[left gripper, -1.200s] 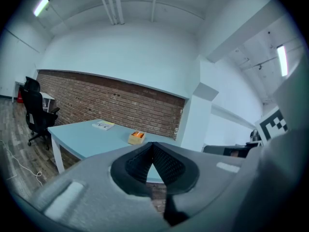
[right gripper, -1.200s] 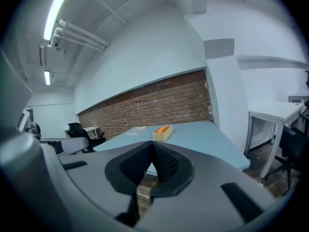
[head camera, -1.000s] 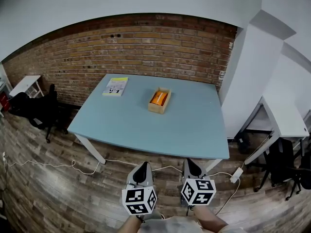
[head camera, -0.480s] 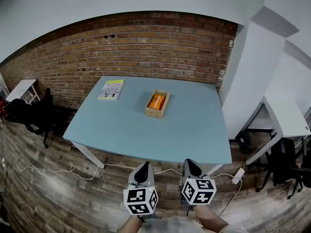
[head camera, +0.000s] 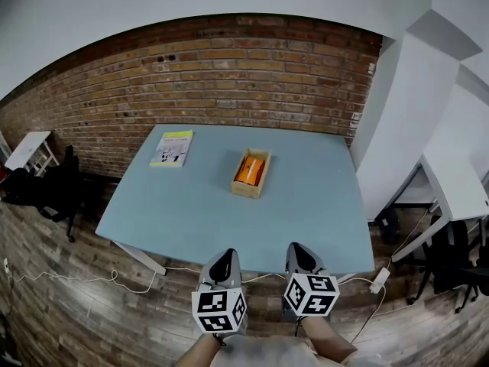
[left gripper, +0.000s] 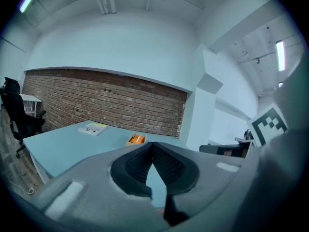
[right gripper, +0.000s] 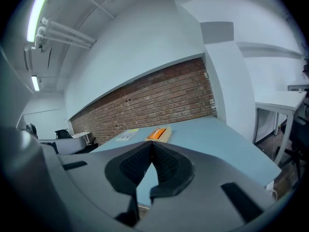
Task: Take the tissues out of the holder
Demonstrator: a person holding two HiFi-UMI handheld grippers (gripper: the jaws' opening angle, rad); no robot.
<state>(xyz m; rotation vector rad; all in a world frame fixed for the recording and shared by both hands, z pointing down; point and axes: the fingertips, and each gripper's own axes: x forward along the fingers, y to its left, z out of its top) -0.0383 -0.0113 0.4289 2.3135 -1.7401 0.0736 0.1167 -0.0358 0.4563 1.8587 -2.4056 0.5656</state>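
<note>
A small wooden holder (head camera: 251, 174) sits near the middle of the light blue table (head camera: 191, 212), with an orange tissue pack (head camera: 250, 169) lying inside it. The holder (left gripper: 136, 139) also shows far off in the left gripper view, and the holder (right gripper: 159, 134) shows again in the right gripper view. My left gripper (head camera: 224, 260) and right gripper (head camera: 297, 255) hang side by side short of the table's near edge, well away from the holder. Both have their jaws shut with the tips touching and nothing between them.
A yellow and white booklet (head camera: 173, 147) lies at the table's back left. A brick wall (head camera: 229, 75) runs behind. Black chairs (head camera: 46, 186) stand at left, a white desk (head camera: 458, 186) and pillar at right. Cables (head camera: 76, 277) trail on the wooden floor.
The view has closed in on the table a little; its near edge sits nearer the grippers. Both grippers stay shut and side by side.
</note>
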